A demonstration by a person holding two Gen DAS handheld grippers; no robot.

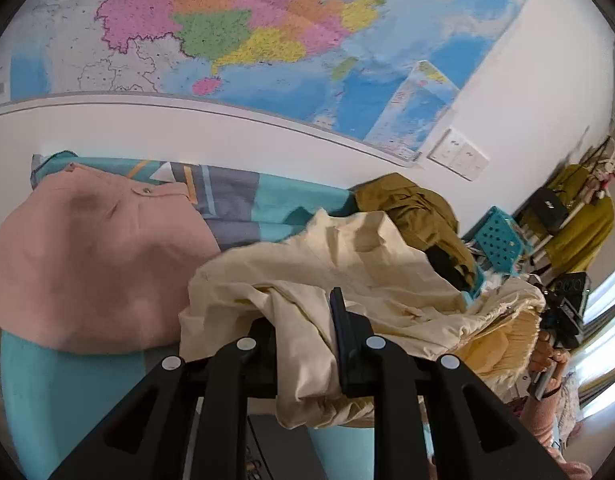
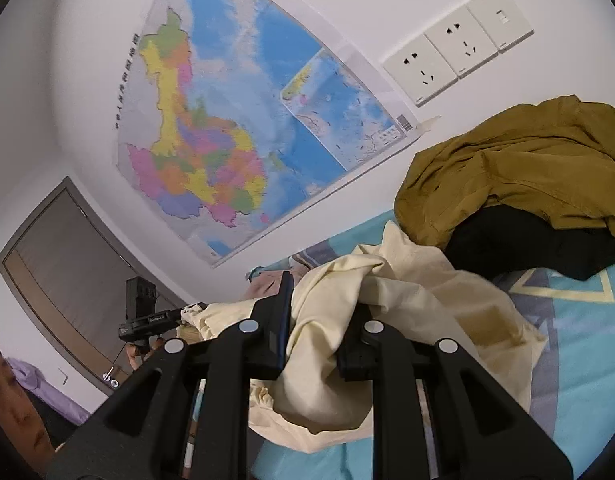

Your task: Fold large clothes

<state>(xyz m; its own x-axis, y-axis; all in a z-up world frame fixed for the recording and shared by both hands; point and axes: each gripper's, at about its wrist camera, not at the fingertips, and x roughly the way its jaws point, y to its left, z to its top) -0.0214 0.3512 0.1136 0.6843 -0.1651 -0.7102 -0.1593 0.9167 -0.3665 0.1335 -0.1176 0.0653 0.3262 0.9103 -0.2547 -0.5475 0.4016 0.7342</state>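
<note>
A large cream garment (image 1: 327, 276) hangs bunched above the teal bedsheet (image 1: 67, 392). My left gripper (image 1: 303, 328) is shut on a bunch of its cloth, which spills out between the fingers. In the right wrist view the same cream garment (image 2: 407, 304) drapes down onto the sheet (image 2: 579, 360), and my right gripper (image 2: 319, 312) is shut on another fold of it. The other gripper (image 2: 143, 312) shows at the far left, holding the garment's far edge.
A folded pink garment (image 1: 91, 264) lies on the bed at left. An olive jacket (image 2: 527, 168) over a black garment (image 2: 527, 240) is piled by the wall. A map (image 1: 247, 28) and wall sockets (image 2: 455, 52) are on the wall. A teal crate (image 1: 499, 240) stands beyond the bed.
</note>
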